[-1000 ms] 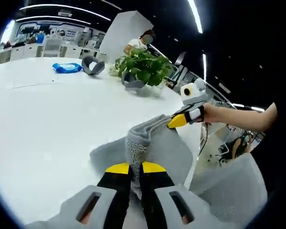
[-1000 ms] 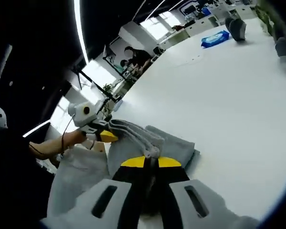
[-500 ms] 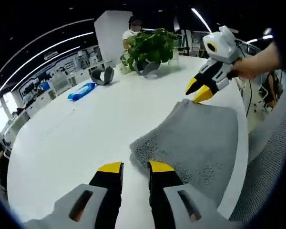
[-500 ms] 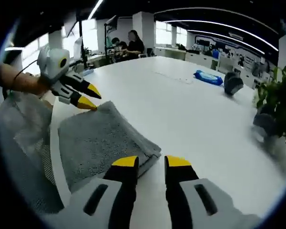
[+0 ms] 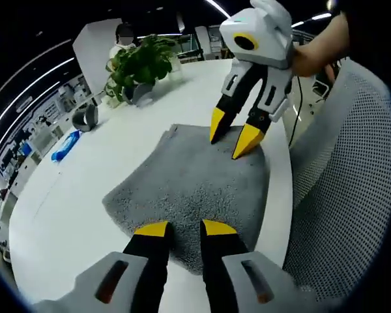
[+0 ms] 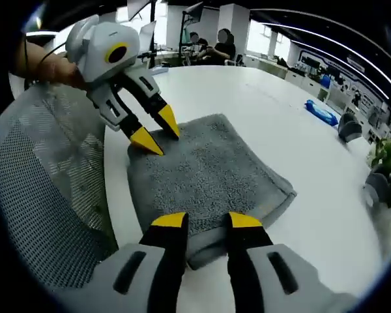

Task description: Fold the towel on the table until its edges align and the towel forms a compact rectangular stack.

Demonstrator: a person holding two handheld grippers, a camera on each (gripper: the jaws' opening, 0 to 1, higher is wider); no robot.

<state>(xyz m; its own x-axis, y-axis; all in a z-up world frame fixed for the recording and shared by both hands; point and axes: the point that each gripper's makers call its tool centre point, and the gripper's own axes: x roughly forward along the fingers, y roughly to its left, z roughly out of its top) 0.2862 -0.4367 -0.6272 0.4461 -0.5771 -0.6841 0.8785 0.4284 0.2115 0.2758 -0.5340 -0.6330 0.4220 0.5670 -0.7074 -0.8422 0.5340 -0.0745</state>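
Towel (image 5: 195,182) lies folded flat on the white table (image 5: 85,195), at its near edge. My left tool (image 5: 178,229) and right tool (image 6: 205,220) both hover spread over the towel, gripping nothing

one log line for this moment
towel: folded flat on table | left claw: open, at near edge | right claw: open, at near edge
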